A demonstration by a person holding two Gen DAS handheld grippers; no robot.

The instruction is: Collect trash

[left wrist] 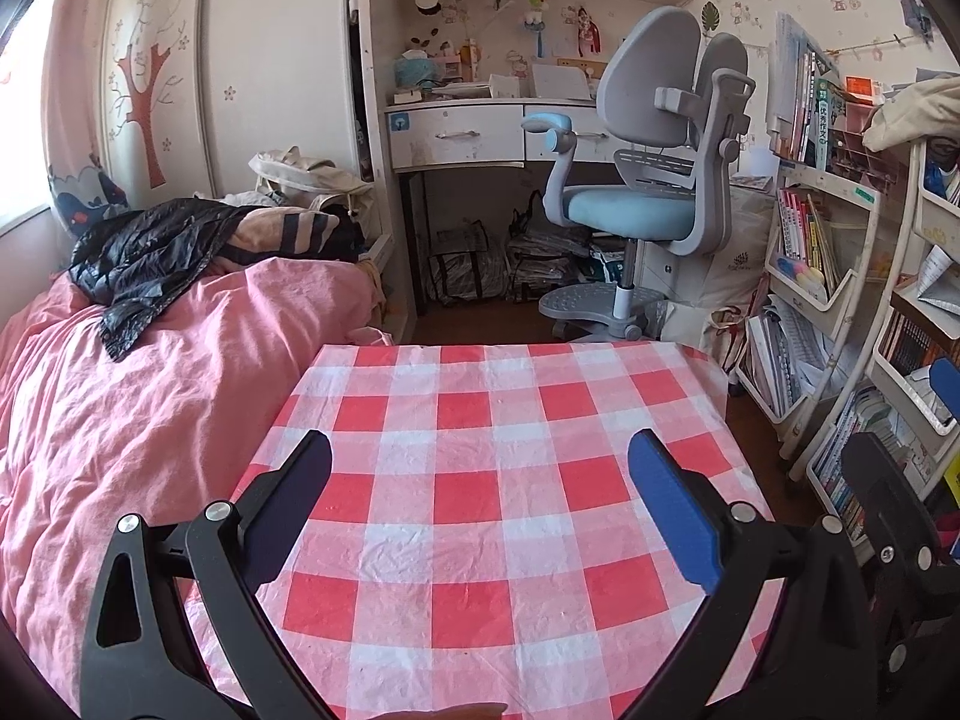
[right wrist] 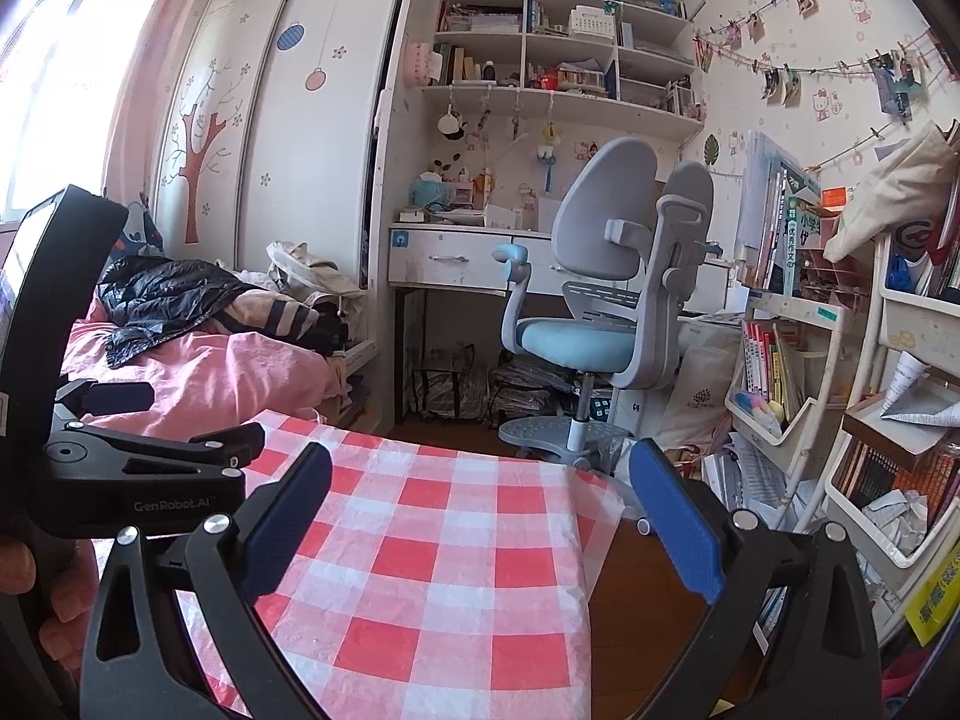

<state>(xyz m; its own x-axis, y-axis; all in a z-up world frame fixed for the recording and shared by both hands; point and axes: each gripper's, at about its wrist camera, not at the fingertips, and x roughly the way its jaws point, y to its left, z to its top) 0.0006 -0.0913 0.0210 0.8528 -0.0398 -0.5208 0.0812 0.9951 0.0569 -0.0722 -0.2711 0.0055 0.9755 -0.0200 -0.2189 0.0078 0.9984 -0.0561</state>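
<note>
My left gripper is open and empty above a table with a red and white checked cloth. My right gripper is open and empty over the right part of the same cloth. The left gripper's black body shows at the left of the right wrist view, and part of the right gripper shows at the right of the left wrist view. No trash shows on the cloth in either view.
A bed with a pink cover lies left of the table, with a black jacket on it. A grey and blue desk chair stands before a white desk. Book racks crowd the right side.
</note>
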